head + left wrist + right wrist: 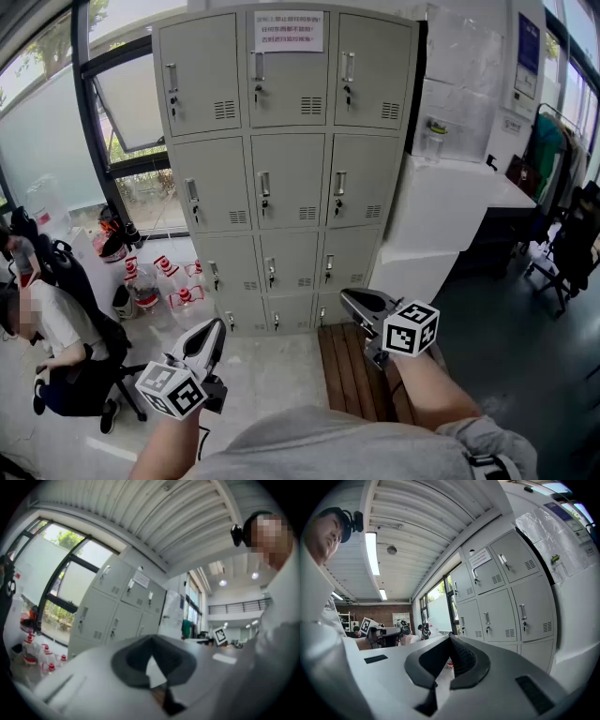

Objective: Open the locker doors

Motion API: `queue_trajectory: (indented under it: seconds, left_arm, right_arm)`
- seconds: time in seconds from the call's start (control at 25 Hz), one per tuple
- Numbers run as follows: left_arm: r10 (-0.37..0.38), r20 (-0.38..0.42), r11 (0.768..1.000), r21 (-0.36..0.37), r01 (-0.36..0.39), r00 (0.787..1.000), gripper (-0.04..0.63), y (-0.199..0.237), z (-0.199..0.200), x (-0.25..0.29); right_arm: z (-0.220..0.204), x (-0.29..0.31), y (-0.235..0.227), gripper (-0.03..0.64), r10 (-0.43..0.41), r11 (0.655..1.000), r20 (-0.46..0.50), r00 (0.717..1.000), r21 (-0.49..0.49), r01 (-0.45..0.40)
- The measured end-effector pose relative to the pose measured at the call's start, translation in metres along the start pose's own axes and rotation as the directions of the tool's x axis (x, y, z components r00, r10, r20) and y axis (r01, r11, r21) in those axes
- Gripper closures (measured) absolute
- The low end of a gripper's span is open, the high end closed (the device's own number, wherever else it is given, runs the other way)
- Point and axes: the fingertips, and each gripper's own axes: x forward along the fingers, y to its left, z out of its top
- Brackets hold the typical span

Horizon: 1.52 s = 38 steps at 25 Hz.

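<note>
The grey locker bank [281, 159] stands ahead, three columns of doors, every door shut, each with a handle and a lock. A paper notice [289, 31] hangs on the top middle door. My left gripper [211, 333] is low at the left, well short of the lockers, its jaws together with nothing between them. My right gripper [356, 302] is held at the right, level with the bottom row, also shut and empty. The left gripper view shows the left gripper [151, 638] with the lockers [117, 606] beyond. In the right gripper view the right gripper [451, 637] sits left of the lockers [506, 597].
A person [56, 328] sits on an office chair at the left. Red-capped bottles [155, 281] stand on the floor by the window. A wooden slatted platform [352, 370] lies before the lockers' right side. A white cabinet [441, 216] adjoins the lockers on the right.
</note>
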Motion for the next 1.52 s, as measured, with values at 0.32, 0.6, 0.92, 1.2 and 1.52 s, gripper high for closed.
queue_trajectory:
  seconds: [0.32,0.6,0.92,1.2,1.52]
  left_arm:
    - [-0.002,0.005,1.000,-0.004,0.002,1.000,0.592,-0.005,-0.002,0.017]
    - [0.013,-0.004,1.000,-0.008,-0.013,1.000,0.592,-0.013,-0.008,0.033]
    - [0.036,-0.022,0.999,-0.033,-0.036,0.999,0.592,-0.025,-0.027,0.063]
    - [0.052,-0.039,0.997,-0.057,-0.054,0.998,0.592,0.013,-0.037,0.083]
    - [-0.014,-0.016,0.997,-0.072,0.013,1.000,0.592,0.154,-0.025,0.134]
  right_arm:
    - [0.000,0.000,-0.018,0.614,-0.002,1.000,-0.006,1.000,0.007,0.002]
    - [0.005,-0.004,-0.039,0.614,-0.005,0.998,0.016,1.000,0.057,0.004]
    - [-0.003,-0.009,-0.064,0.614,0.051,0.996,0.002,0.999,0.073,-0.051]
    - [-0.015,0.037,-0.080,0.614,0.103,0.991,-0.016,0.995,0.083,-0.101]
    - [0.003,0.174,-0.111,0.614,0.084,0.996,0.017,0.996,0.037,-0.085]
